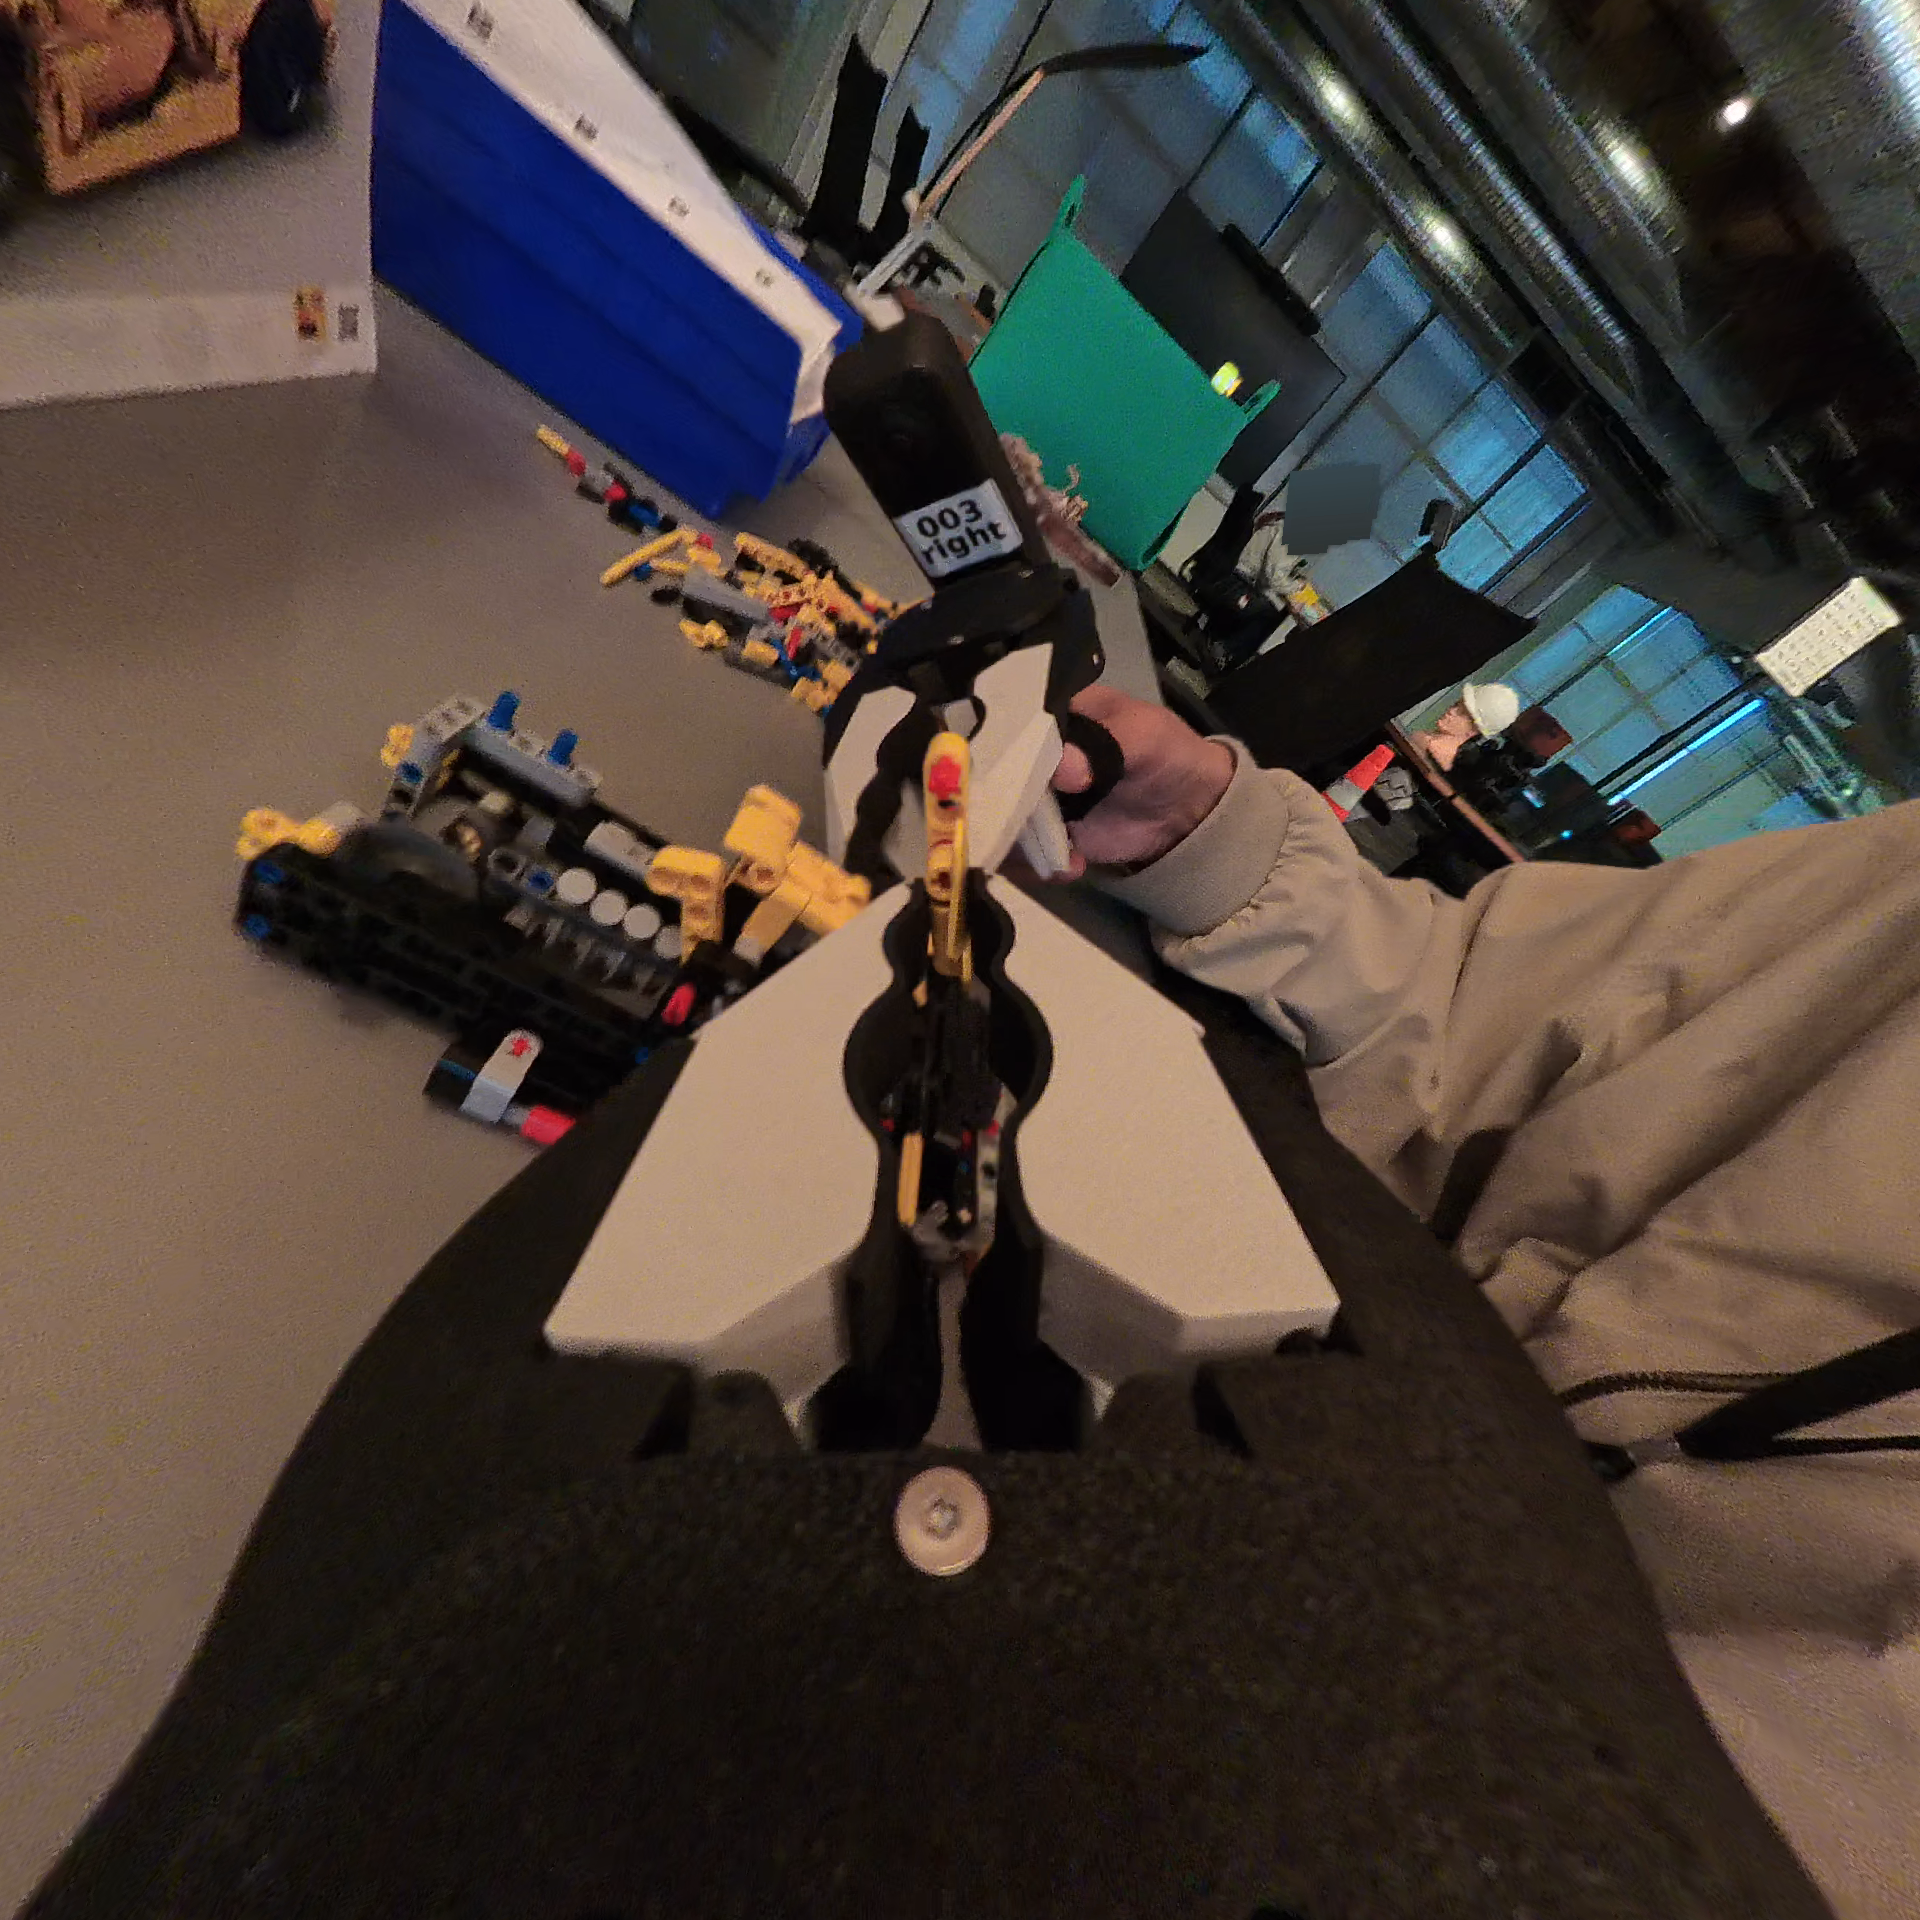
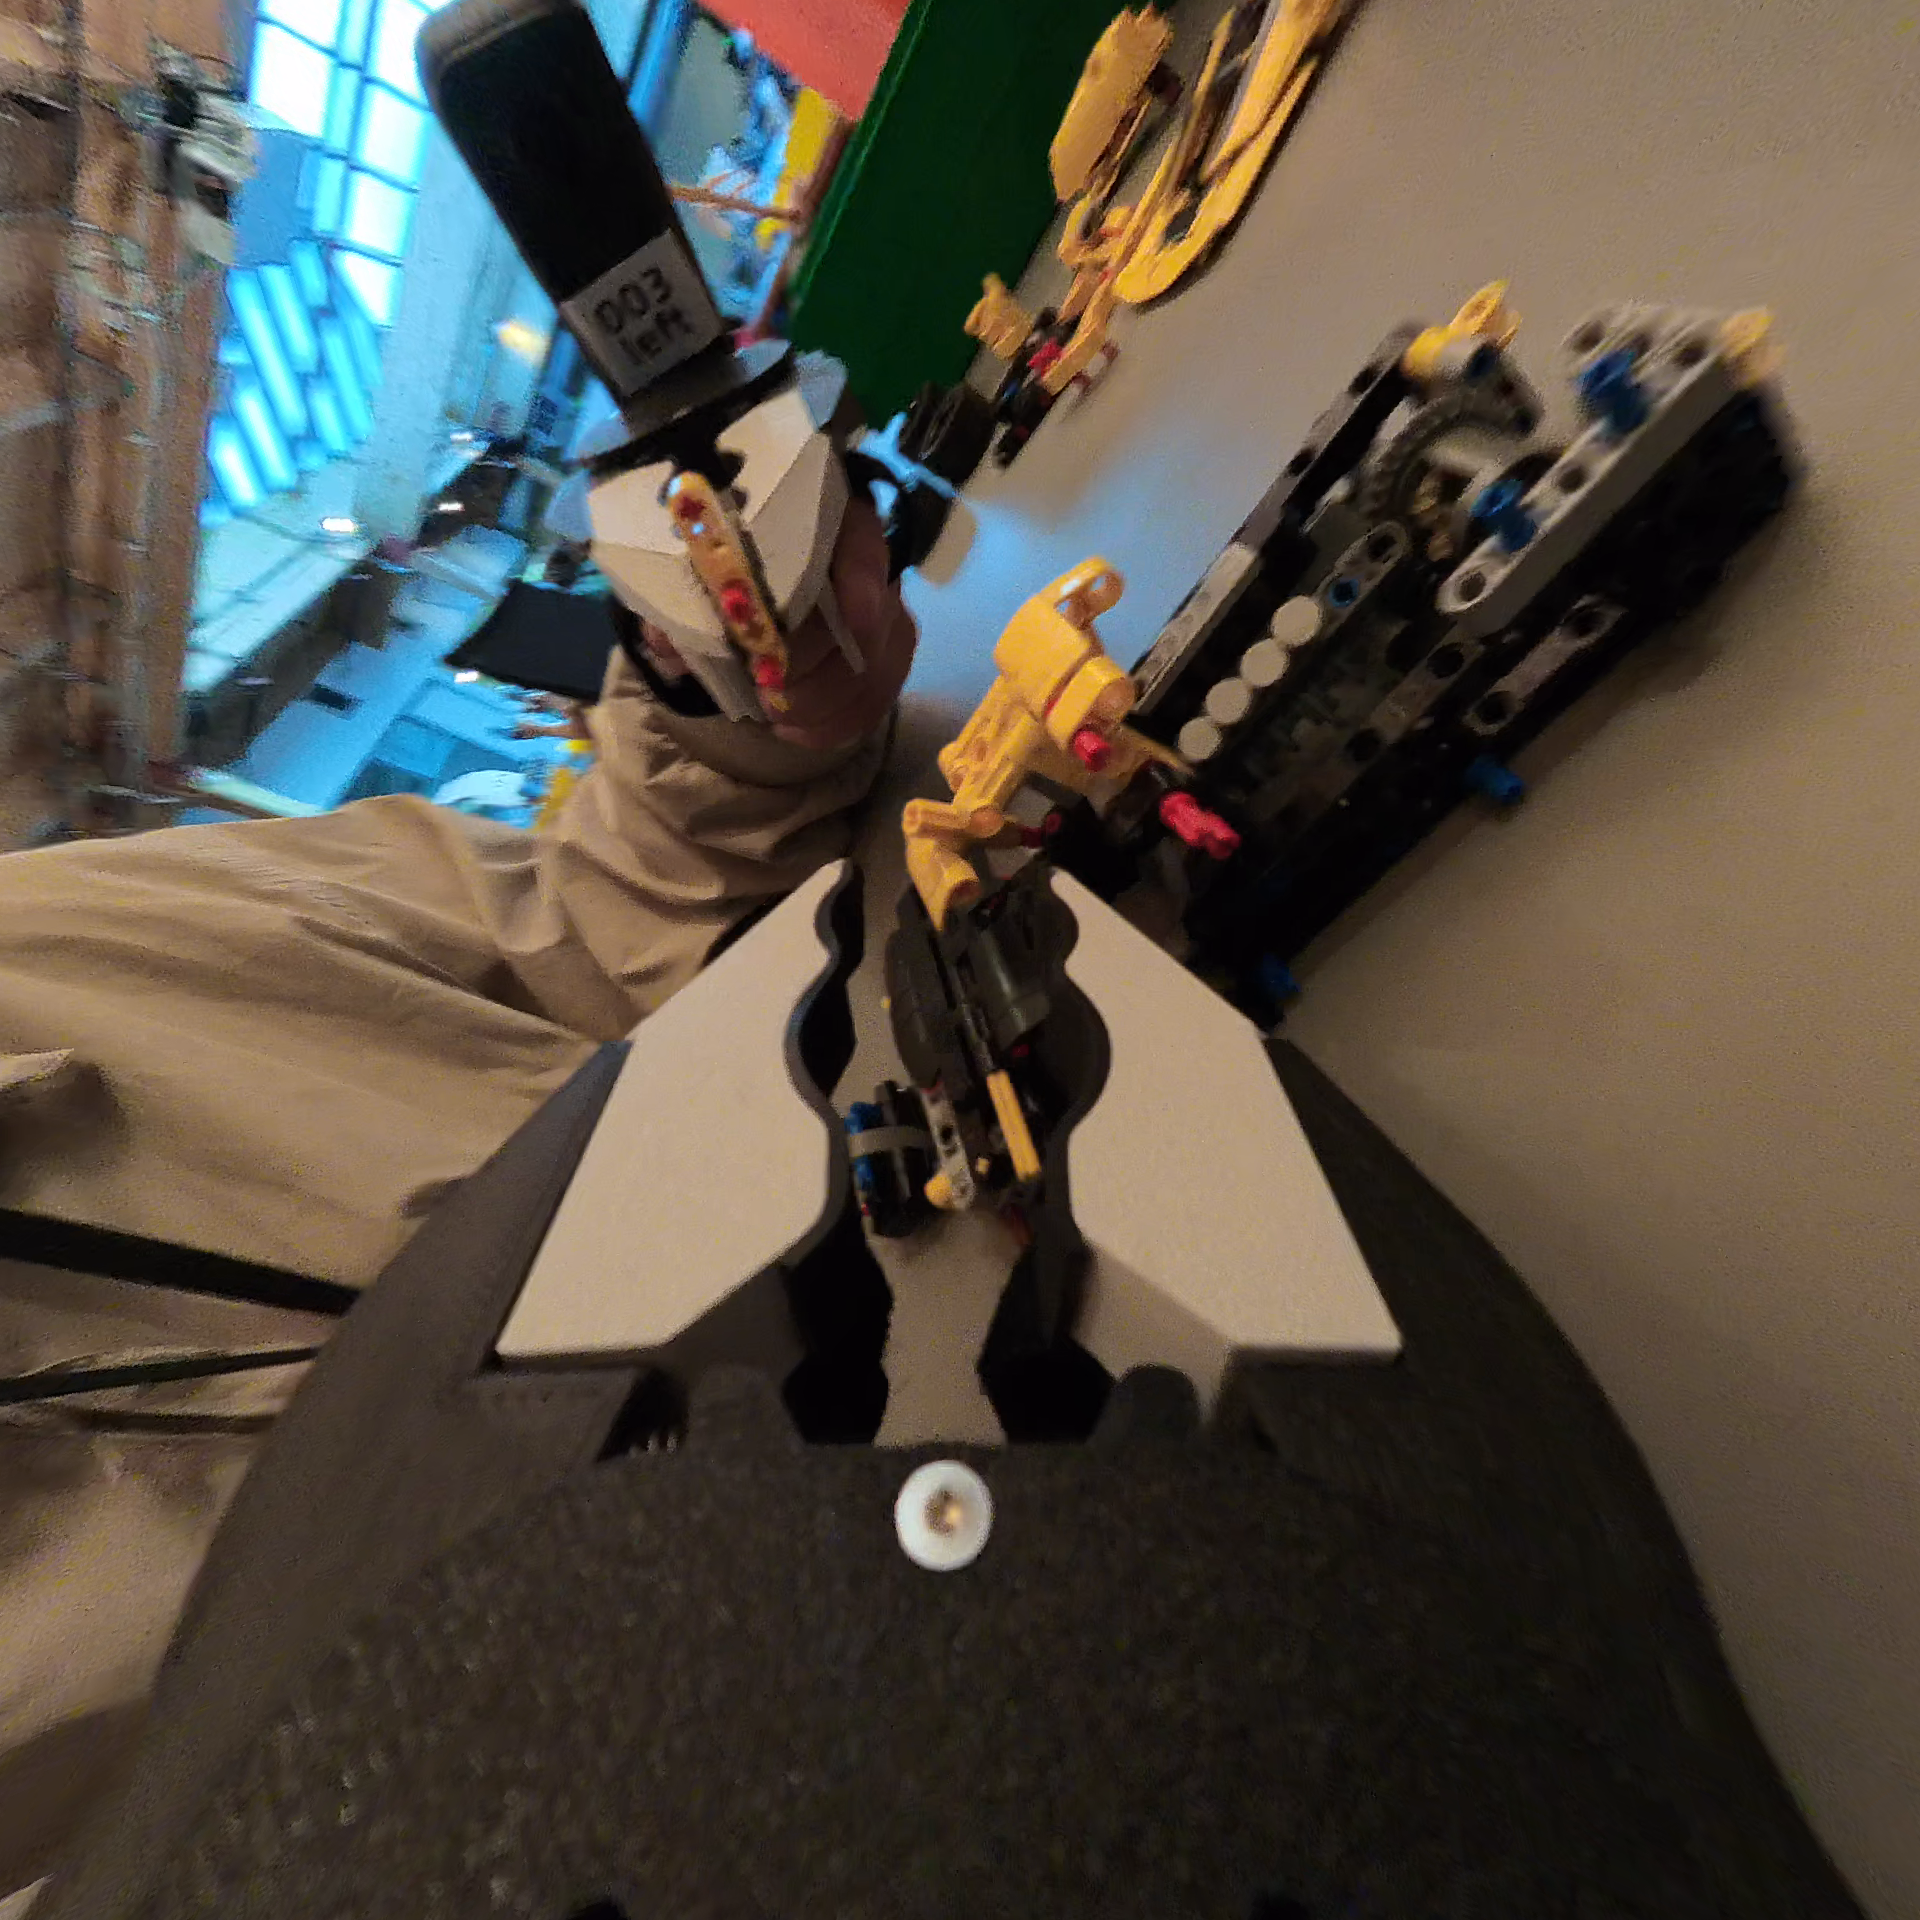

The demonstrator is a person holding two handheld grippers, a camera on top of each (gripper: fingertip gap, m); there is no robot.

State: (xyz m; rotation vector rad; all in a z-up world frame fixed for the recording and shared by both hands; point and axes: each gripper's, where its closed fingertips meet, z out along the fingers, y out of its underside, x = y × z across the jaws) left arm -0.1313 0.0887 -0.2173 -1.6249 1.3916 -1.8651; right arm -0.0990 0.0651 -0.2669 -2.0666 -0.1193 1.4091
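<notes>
Left wrist view: left gripper [image 1: 948, 904] is clamped on a yellow beam with red pins [image 1: 945, 873], which sticks out past the fingertips toward the right gripper [image 1: 940, 821]. The right gripper faces it head-on just beyond the beam's tip; contact unclear. Hand [image 1: 1138, 790] in a beige sleeve [image 1: 1455, 966] grips its handle. On the grey table [image 1: 208, 1039] to the left: a half-built black/grey/yellow brick chassis [image 1: 499, 914], a small grey and black brick piece with red ends [image 1: 499, 1081] just beside it, a loose parts pile [image 1: 769, 613] farther back, a blue bin [image 1: 582, 260] behind that, an instruction booklet [image 1: 177, 260] at top left. Right wrist view: right gripper [image 2: 951, 894] has its fingers partly apart, with a small black and yellow brick subassembly [image 2: 961, 1070] sitting between them; can't tell whether the pads actually pinch it. Yellow end of the chassis [image 2: 1049, 707] is just past the tips. Left gripper [image 2: 748, 665] sits up-left, holding the yellow beam [image 2: 732, 582]. Yellow curved panels [image 2: 1174, 187] lie near a green board [image 2: 914, 208].
</notes>
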